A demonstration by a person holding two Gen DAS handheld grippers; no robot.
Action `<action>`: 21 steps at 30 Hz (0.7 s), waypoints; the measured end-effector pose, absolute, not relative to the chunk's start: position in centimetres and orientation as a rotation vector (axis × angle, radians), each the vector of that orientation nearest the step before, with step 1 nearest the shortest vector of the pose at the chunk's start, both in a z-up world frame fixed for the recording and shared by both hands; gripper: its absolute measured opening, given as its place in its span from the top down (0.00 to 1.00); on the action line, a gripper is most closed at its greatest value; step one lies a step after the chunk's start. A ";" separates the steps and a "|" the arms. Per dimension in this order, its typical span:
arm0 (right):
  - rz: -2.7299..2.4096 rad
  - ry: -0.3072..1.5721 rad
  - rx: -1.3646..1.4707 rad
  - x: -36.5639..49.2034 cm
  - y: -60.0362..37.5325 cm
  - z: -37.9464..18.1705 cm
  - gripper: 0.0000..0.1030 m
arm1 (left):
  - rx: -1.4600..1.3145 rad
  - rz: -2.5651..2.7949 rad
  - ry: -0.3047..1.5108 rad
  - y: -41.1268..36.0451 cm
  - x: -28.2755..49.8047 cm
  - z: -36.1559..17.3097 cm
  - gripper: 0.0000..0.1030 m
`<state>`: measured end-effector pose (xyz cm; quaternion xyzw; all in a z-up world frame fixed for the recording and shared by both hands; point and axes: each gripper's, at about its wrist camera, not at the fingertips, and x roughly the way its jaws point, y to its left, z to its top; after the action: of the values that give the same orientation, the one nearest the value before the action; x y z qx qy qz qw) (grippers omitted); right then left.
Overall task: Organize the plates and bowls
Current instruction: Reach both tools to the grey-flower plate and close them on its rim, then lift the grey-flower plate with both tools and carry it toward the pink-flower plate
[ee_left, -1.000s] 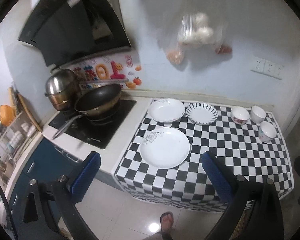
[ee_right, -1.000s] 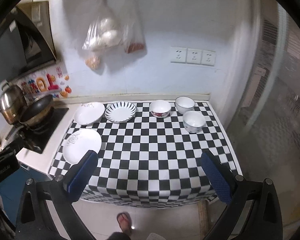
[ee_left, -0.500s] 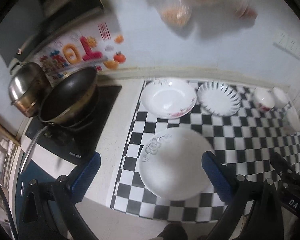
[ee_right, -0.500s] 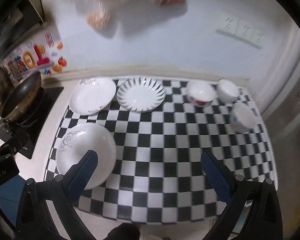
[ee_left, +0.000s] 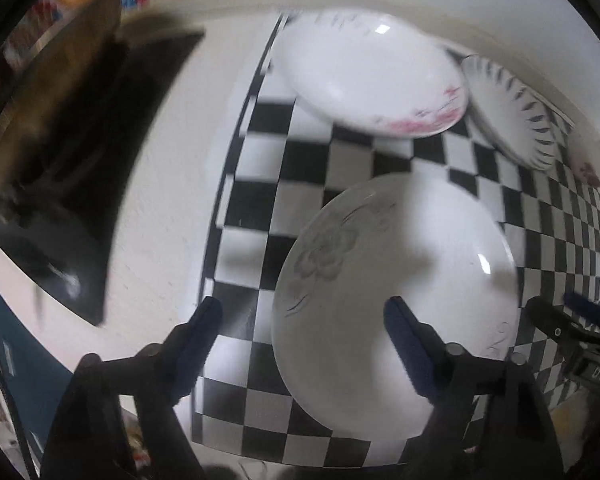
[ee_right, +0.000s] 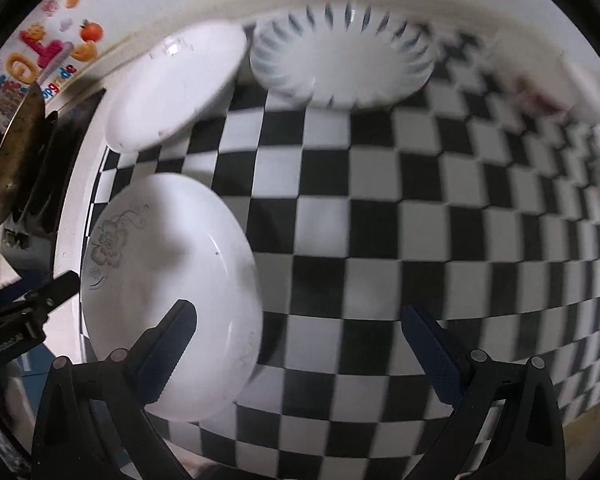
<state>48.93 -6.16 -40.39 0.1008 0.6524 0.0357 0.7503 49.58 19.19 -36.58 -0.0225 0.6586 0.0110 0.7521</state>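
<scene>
A large white plate with a grey flower (ee_left: pixel 396 280) lies near the front left of the checkered counter (ee_left: pixel 260 208). My left gripper (ee_left: pixel 304 316) hangs over the plate's left rim, one finger above the plate and one above the cloth. Its jaws are closing and no pad touches the plate. My right gripper (ee_right: pixel 298 320) is open over the right rim of the same plate (ee_right: pixel 168 280). Behind it sit a white plate with pink flowers (ee_left: pixel 372 76) and a striped plate (ee_right: pixel 344 64). Blurred small bowls (ee_right: pixel 540 92) stand at the far right.
A black stove top (ee_left: pixel 100 160) with a wok (ee_right: pixel 16 152) borders the cloth on the left. The wall with colourful stickers (ee_right: pixel 48 56) runs along the back. The counter's front edge lies just below both grippers. Bare checkered cloth (ee_right: pixel 440 220) spreads to the right.
Both grippers have dropped toward the counter and tipped to face down, so the flower plate fills both views. The left fingers stand closer together than before.
</scene>
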 end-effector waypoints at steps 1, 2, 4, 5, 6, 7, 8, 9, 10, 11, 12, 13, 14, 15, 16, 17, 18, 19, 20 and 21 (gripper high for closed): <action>0.096 1.447 0.246 49.2 -6.0 -41.1 0.01 | -0.071 0.024 1.456 19.6 49.7 -37.1 0.27; 0.118 1.479 0.283 49.6 -5.9 -42.1 0.07 | -0.096 0.020 1.476 20.0 49.8 -37.8 0.30; 0.159 1.530 0.369 50.2 -6.0 -43.7 0.24 | -0.131 0.015 1.510 20.6 50.0 -39.0 0.41; 0.178 1.553 0.407 50.5 -6.0 -44.5 0.35 | -0.140 0.008 1.525 20.7 50.0 -39.6 0.44; 0.187 1.570 0.427 50.7 -5.9 -45.0 0.36 | -0.145 0.008 1.537 20.8 50.1 -40.1 0.51; 0.190 1.559 0.428 50.8 -5.8 -45.1 0.40 | -0.144 0.006 1.545 20.8 50.1 -40.4 0.61; 0.199 1.554 0.415 50.9 -5.5 -45.1 0.46 | -0.140 -0.001 1.555 20.6 50.1 -40.8 0.62; 0.206 1.567 0.399 51.1 -5.2 -45.4 0.49 | -0.149 -0.024 1.554 20.4 50.1 -40.9 0.62; 0.209 1.574 0.394 51.2 -5.0 -45.4 0.50 | -0.145 -0.029 1.552 20.1 50.1 -41.0 0.62; 0.225 1.575 0.395 51.3 -4.8 -45.5 0.54 | -0.135 -0.037 1.551 19.7 50.2 -41.0 0.62; 0.242 1.584 0.400 51.4 -4.6 -45.7 0.54 | -0.131 -0.055 1.555 19.3 50.3 -41.1 0.62; 0.250 1.583 0.390 51.5 -4.4 -45.7 0.57 | -0.126 -0.053 1.551 19.0 50.3 -41.1 0.62; 0.271 1.596 0.388 51.6 -4.0 -46.0 0.60 | -0.127 -0.055 1.547 18.8 50.2 -41.1 0.62; 0.287 1.600 0.388 51.7 -3.7 -46.1 0.62 | -0.127 -0.062 1.545 18.7 50.3 -41.0 0.62; 0.301 1.617 0.390 51.6 -3.3 -46.3 0.69 | -0.126 -0.058 1.545 18.6 50.2 -41.0 0.62; 0.296 1.614 0.383 51.6 -3.2 -45.9 0.72 | -0.125 -0.057 1.548 18.5 50.2 -40.9 0.62; 0.293 1.616 0.365 51.8 -3.1 -45.6 0.73 | -0.125 -0.055 1.551 18.5 50.1 -40.8 0.62; 0.289 1.614 0.349 51.7 -2.9 -45.4 0.80 | -0.130 -0.054 1.554 18.5 50.2 -40.7 0.62; 0.287 1.610 0.344 51.6 -3.0 -45.4 0.80 | -0.139 -0.056 1.557 18.6 50.3 -40.4 0.62; 0.293 1.605 0.346 51.2 -3.7 -45.2 0.80 | -0.148 -0.055 1.559 18.7 50.3 -40.5 0.62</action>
<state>51.22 -3.74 -45.17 0.1535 0.7127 0.1302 0.6720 50.28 18.68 -40.52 -0.0667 0.7020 -0.0248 0.7086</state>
